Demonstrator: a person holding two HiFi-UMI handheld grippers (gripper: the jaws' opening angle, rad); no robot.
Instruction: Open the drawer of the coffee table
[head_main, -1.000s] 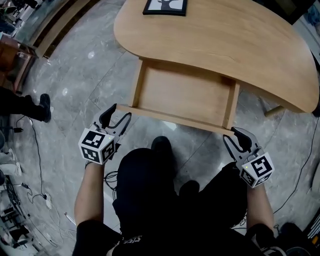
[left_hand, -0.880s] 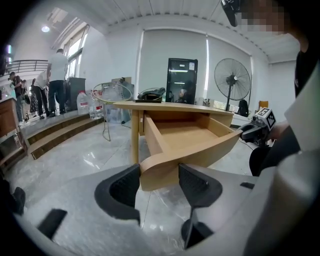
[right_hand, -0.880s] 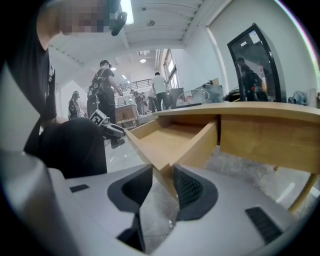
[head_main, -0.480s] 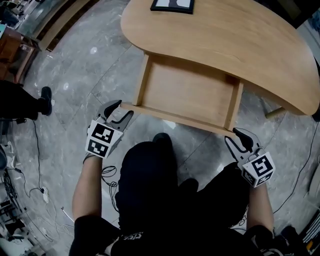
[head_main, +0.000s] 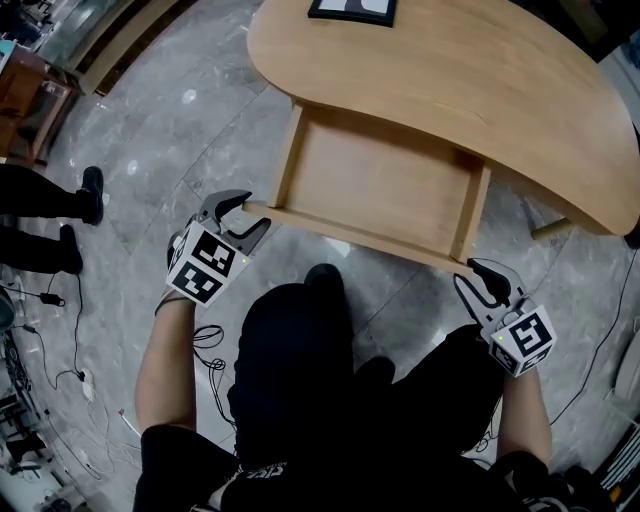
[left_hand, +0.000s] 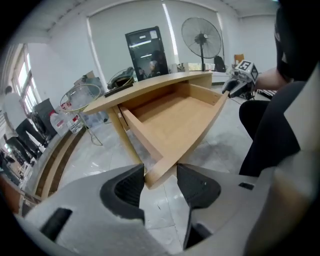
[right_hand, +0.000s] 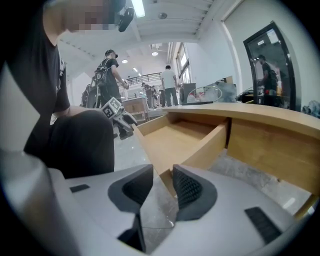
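The light wooden coffee table (head_main: 480, 70) has its drawer pulled well out toward me, empty inside. The drawer's front panel (head_main: 350, 232) runs between my two grippers. My left gripper (head_main: 243, 212) sits at the panel's left corner. In the left gripper view, both pads (left_hand: 129, 186) press that wooden corner (left_hand: 161, 167), so the left gripper (left_hand: 160, 177) is shut on it. My right gripper (head_main: 470, 272) holds the right corner. In the right gripper view, the right gripper (right_hand: 162, 182) has its pads (right_hand: 187, 189) clamped on the panel's end (right_hand: 167, 176).
A black-framed picture (head_main: 352, 8) lies on the tabletop's far side. A bystander's shoes (head_main: 85, 195) stand on the grey marble floor at left, with cables (head_main: 70, 330) nearby. My black-clad knees (head_main: 300, 370) are just below the drawer. A table leg (head_main: 550, 228) shows at right.
My left gripper has rolled and shifted up and right onto the drawer's left corner, its jaws narrower. The right gripper has stayed on the right corner. The bystander's feet have moved.
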